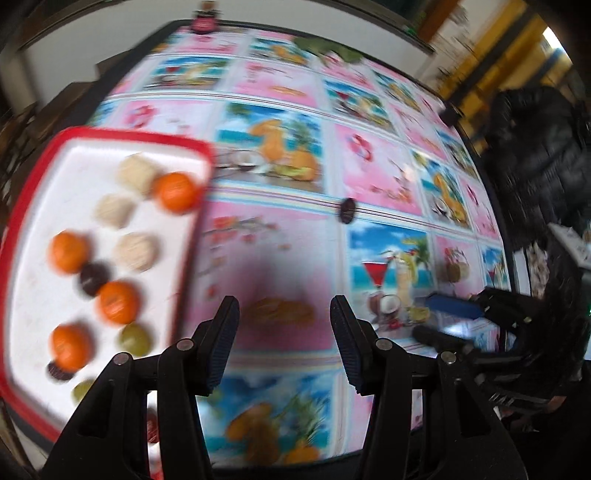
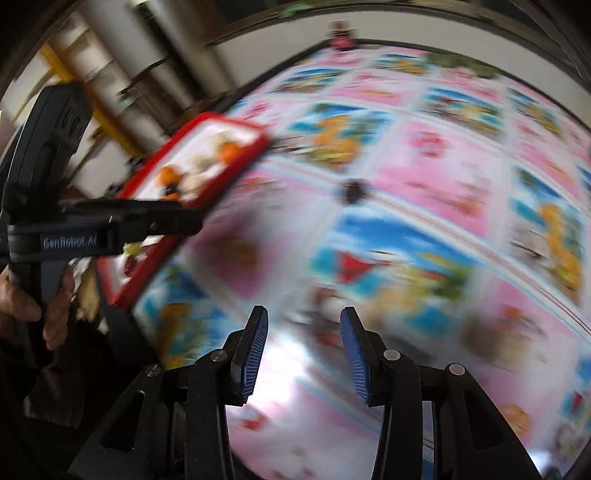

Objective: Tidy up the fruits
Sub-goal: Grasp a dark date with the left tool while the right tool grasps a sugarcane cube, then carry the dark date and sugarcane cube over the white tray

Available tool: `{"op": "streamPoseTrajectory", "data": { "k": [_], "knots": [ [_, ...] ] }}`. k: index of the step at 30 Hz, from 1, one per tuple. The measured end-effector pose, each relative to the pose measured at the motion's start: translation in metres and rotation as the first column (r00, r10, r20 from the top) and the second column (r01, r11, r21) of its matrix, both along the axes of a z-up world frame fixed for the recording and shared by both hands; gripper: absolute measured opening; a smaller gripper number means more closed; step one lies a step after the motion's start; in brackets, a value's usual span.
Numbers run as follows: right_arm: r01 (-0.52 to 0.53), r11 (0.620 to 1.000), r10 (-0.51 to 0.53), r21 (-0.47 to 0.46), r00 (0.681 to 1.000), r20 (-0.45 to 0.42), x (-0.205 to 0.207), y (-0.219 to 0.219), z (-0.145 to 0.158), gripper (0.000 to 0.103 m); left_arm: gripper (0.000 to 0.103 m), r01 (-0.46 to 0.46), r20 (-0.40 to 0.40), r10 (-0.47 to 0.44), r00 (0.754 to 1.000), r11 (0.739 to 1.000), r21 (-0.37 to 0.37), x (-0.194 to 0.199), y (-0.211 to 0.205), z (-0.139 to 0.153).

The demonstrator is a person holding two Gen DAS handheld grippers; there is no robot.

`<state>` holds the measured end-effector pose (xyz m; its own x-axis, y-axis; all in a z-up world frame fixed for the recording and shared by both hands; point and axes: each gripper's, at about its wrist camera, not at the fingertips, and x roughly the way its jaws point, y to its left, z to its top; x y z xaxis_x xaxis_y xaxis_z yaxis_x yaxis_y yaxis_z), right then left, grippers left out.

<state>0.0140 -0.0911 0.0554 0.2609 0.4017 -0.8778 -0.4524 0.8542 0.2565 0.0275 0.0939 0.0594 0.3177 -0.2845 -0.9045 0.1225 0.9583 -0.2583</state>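
Note:
A red-rimmed white tray [image 1: 22, 206] lies at the left of the table. It holds several oranges [image 1: 175, 192], pale round fruits [image 1: 136, 173], green fruits [image 1: 133, 338] and dark small fruits [image 1: 94, 277]. One dark fruit [image 1: 347, 210] lies alone on the tablecloth, mid-table; it also shows in the right wrist view [image 2: 354, 190]. My left gripper [image 1: 284, 325] is open and empty, to the right of the tray. My right gripper [image 2: 303, 336] is open and empty above the tablecloth. The tray also shows in the right wrist view [image 2: 207, 125], partly hidden by the left gripper's body [image 2: 110, 229].
The table is covered by a pink and blue patterned cloth [image 1: 280, 229]. A dark jacket [image 1: 535, 140] sits beyond the table's right edge. A small red-lidded jar [image 1: 205, 22] stands at the far edge. Both views are motion-blurred.

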Motion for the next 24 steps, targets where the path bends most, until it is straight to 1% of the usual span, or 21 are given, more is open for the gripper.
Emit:
{"op": "streamPoseTrajectory", "data": {
  "k": [3, 7, 9, 12, 13, 14, 15, 17, 18, 19, 20, 21, 23, 24],
  "knots": [
    [0.098, 0.994, -0.097, -0.045, 0.995, 0.035, 0.002, -0.032, 0.009, 0.043, 0.05, 0.05, -0.009, -0.05, 0.999, 0.999, -0.004, 0.018, -0.025, -0.009],
    [0.202, 0.975, -0.196, -0.092, 0.978, 0.068, 0.01, -0.064, 0.014, 0.046, 0.05, 0.127, -0.008, -0.127, 0.992, 0.992, 0.025, 0.053, -0.065, -0.022],
    [0.235, 0.966, -0.229, -0.104, 0.971, 0.064, 0.013, -0.08, 0.012, 0.046, 0.049, 0.146, -0.016, -0.145, 0.989, 0.989, 0.037, 0.063, -0.075, -0.028],
    [0.276, 0.954, -0.274, -0.114, 0.961, 0.04, 0.018, -0.095, 0.003, 0.046, 0.049, 0.162, -0.037, -0.16, 0.986, 0.983, 0.082, 0.076, -0.087, -0.04],
    [0.286, 0.951, -0.284, -0.117, 0.958, 0.031, 0.02, -0.099, -0.002, 0.046, 0.047, 0.158, -0.036, -0.156, 0.987, 0.983, 0.094, 0.079, -0.088, -0.042],
    [0.295, 0.948, -0.295, -0.121, 0.955, 0.021, 0.021, -0.104, -0.006, 0.046, 0.042, 0.155, -0.022, -0.153, 0.988, 0.982, 0.104, 0.082, -0.089, -0.041],
    [0.303, 0.945, -0.303, -0.124, 0.953, 0.015, 0.023, -0.104, -0.011, 0.046, 0.041, 0.152, -0.024, -0.15, 0.988, 0.983, 0.105, 0.085, -0.089, -0.041],
    [0.307, 0.943, -0.31, -0.131, 0.951, -0.003, 0.027, -0.107, -0.019, 0.046, 0.02, 0.149, -0.033, -0.147, 0.989, 0.985, 0.083, 0.089, -0.088, -0.04],
    [0.314, 0.941, -0.318, -0.131, 0.948, -0.015, 0.029, -0.107, -0.024, 0.046, 0.015, 0.148, -0.037, -0.146, 0.989, 0.986, 0.078, 0.089, -0.088, -0.041],
    [0.317, 0.939, -0.323, -0.131, 0.946, -0.027, 0.032, -0.108, -0.028, 0.045, 0.015, 0.149, -0.038, -0.146, 0.989, 0.986, 0.071, 0.089, -0.087, -0.041],
    [0.315, 0.94, -0.322, -0.133, 0.946, -0.036, 0.034, -0.107, -0.032, 0.039, 0.015, 0.15, -0.038, -0.148, 0.988, 0.987, 0.063, 0.087, -0.084, -0.041],
    [0.317, 0.938, -0.324, -0.139, 0.945, -0.036, 0.034, -0.107, -0.034, 0.031, 0.015, 0.151, -0.039, -0.148, 0.988, 0.987, 0.062, 0.085, -0.084, -0.042],
    [0.301, 0.942, -0.307, -0.15, 0.952, -0.016, 0.034, -0.101, -0.033, 0.031, 0.015, 0.148, -0.047, -0.146, 0.988, 0.988, 0.05, 0.079, -0.079, -0.042],
    [0.289, 0.946, -0.295, -0.147, 0.955, -0.019, 0.034, -0.098, -0.034, 0.031, 0.015, 0.144, -0.055, -0.142, 0.988, 0.989, 0.038, 0.077, -0.076, -0.042]
  ]
}}
